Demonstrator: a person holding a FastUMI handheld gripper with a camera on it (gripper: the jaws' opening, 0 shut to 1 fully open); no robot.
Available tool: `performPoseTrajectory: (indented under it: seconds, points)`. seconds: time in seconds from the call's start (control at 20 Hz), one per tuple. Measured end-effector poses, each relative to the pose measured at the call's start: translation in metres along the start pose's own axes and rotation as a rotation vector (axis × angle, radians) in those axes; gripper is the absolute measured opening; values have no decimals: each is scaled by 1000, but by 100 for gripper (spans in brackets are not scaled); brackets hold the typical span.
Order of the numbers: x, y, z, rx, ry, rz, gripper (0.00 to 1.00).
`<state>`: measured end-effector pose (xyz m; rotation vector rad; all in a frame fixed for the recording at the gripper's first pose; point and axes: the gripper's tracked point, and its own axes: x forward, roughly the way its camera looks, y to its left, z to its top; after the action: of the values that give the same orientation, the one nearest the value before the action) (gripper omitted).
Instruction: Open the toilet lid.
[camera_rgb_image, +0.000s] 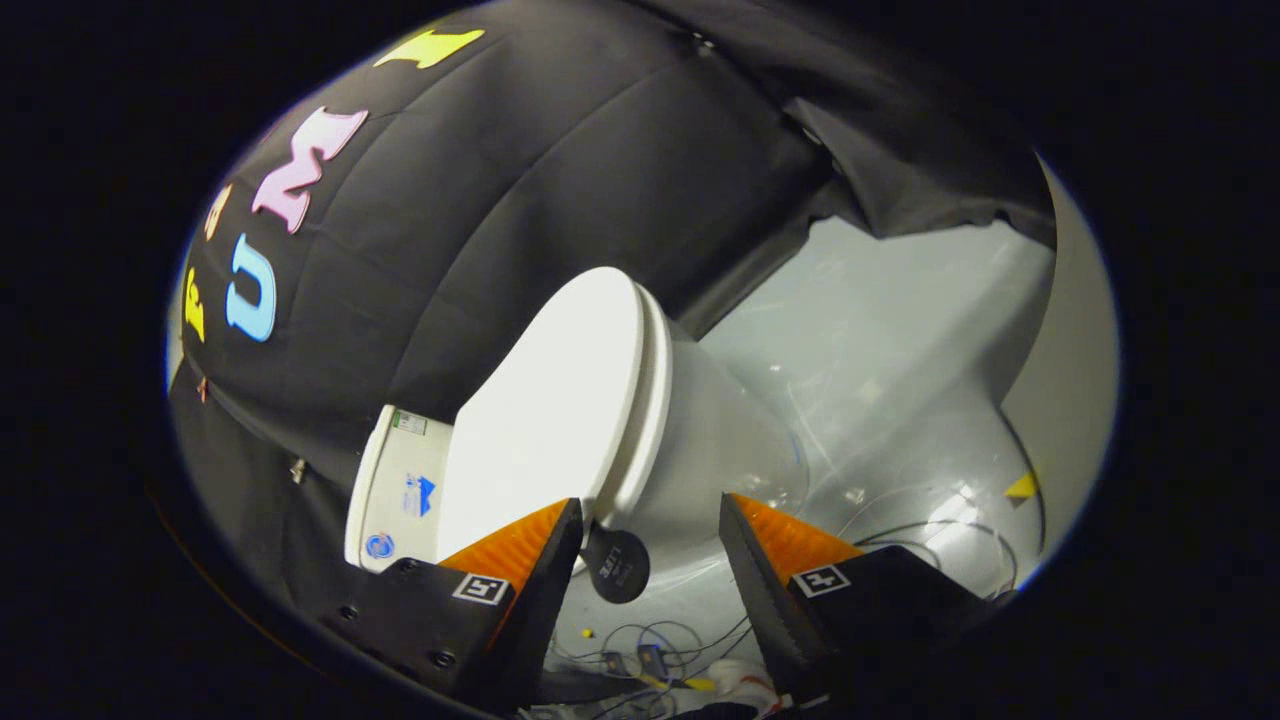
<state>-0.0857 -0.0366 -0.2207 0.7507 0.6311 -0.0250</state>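
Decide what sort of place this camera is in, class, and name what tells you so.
Probably a staged test booth, not a real bathroom: a white toilet, lid shut, stands before a black cloth wall on a grey floor strewn with loose cables. The open gripper sits just short of the lid's edge.

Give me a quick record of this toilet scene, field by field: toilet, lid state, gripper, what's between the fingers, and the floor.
toilet: white toilet, seen tilted, ahead of the gripper
lid: toilet lid closed down on the seat
tank: tank with stickers, behind the lid
gripper: gripper open, touching nothing
between fingers: lid's front edge and a round black tag
floor: grey floor with cables near the toilet's base
task status: lid not yet opened
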Motion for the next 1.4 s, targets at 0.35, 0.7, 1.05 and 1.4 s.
performPoseTrajectory:
  seconds: [0.35,0.7,1.05,1.4]
  points:
    - [-2,2,-11,65,51,39,40]
    - [-1,4,-22,85,103,65,40]
    - [2,5,-19,183,115,91,17]
    - [5,7,-11,247,94,120,17]
